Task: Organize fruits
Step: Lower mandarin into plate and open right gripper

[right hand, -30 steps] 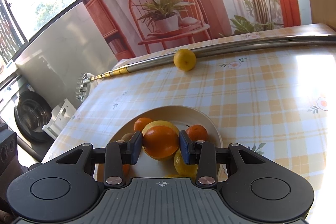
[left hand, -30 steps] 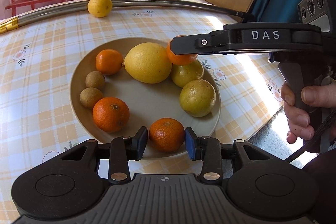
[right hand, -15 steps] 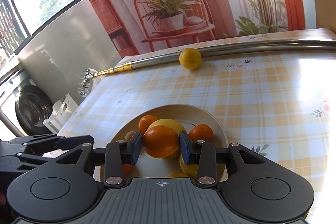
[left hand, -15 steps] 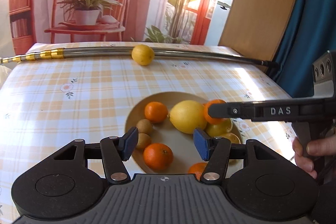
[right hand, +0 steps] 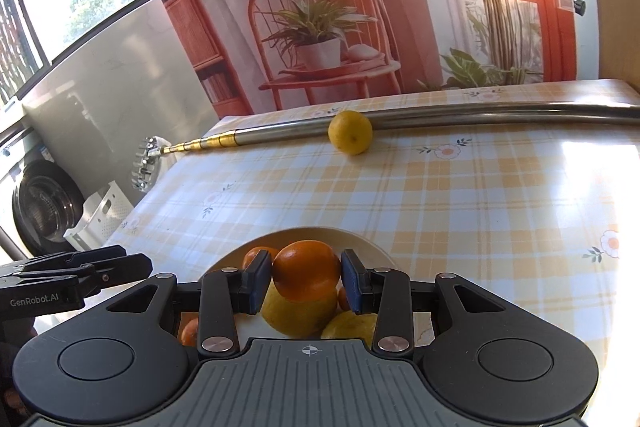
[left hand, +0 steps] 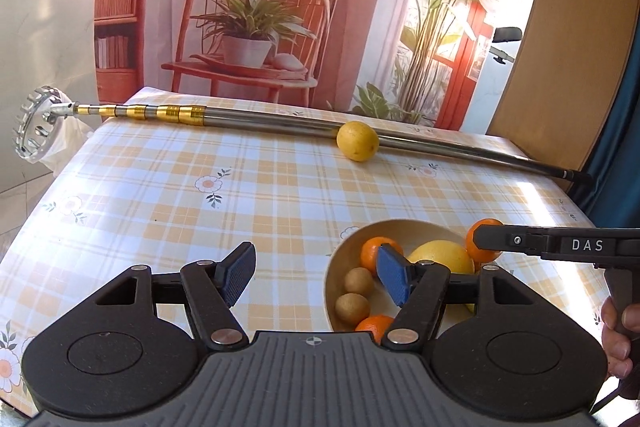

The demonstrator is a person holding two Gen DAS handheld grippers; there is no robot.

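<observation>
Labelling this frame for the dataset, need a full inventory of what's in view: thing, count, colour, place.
plate: 1, beige, near edge of the table, holds fruit.
oranges: at least 4 showing; 1 orange held above the plate, others in it.
large lemon: 1, yellow, middle of the plate.
small brown fruits: 2, left side of the plate.
loose lemon: 1, yellow, far side of the table against the pole.
pole: 1, silver and gold, toothed head past the table's left edge.
tablecloth: 1, yellow and white check with flowers.
left gripper: fingers open, nothing held.
right gripper: fingers shut on the orange.
hand: 1, on the right gripper's handle.
</observation>
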